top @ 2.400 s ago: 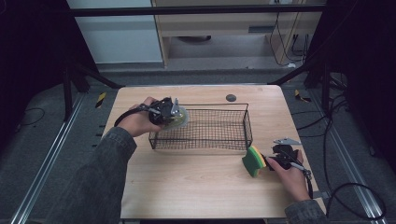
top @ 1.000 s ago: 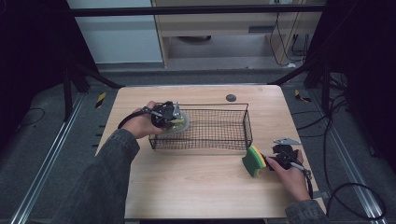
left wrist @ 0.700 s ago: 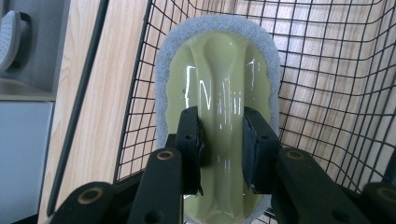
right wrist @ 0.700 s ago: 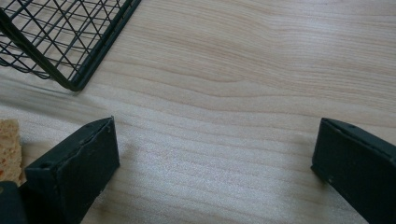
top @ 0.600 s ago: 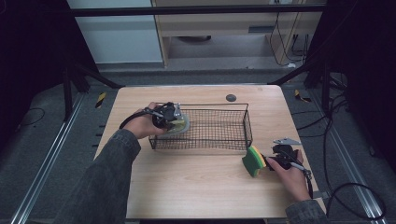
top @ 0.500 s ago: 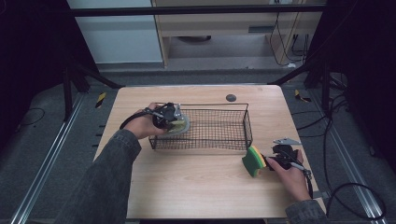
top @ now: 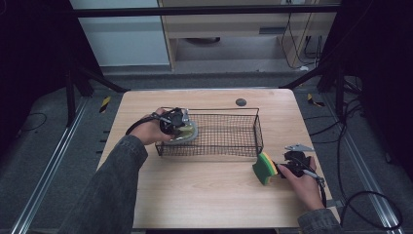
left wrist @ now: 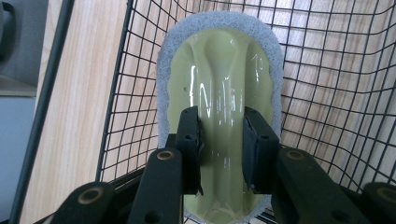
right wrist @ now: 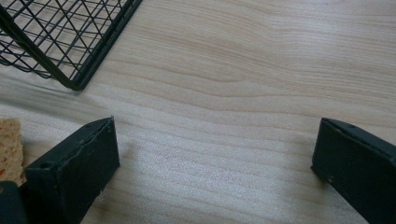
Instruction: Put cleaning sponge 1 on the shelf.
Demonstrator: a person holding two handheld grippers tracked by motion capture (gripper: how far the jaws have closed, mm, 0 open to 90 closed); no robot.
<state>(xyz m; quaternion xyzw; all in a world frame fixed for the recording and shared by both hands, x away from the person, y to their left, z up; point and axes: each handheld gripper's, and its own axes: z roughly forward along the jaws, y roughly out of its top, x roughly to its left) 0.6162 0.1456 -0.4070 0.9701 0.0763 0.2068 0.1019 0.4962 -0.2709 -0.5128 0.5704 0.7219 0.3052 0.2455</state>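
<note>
A pale green scrubber with a grey pad [left wrist: 219,70] hangs inside the left end of the black wire basket [top: 256,131]. My left gripper [left wrist: 222,135] is shut on its raised middle ridge. From above, the left gripper [top: 181,127] reaches over the basket's left rim with the scrubber [top: 189,133] under it. A yellow and green sponge [top: 264,167] stands on the table right of the basket. My right gripper [top: 281,168] lies just right of it, open. Bare wood shows between its jaws [right wrist: 215,154], and the sponge's edge [right wrist: 9,144] is outside the left jaw.
The basket's corner [right wrist: 74,70] lies close ahead of the right gripper. A small dark disc [top: 240,102] sits near the table's far edge. The wooden table [top: 204,195] has bare room in front of the basket.
The left gripper with the scrubber has shifted slightly at the basket's left end. The right hand and the sponge have kept still.
</note>
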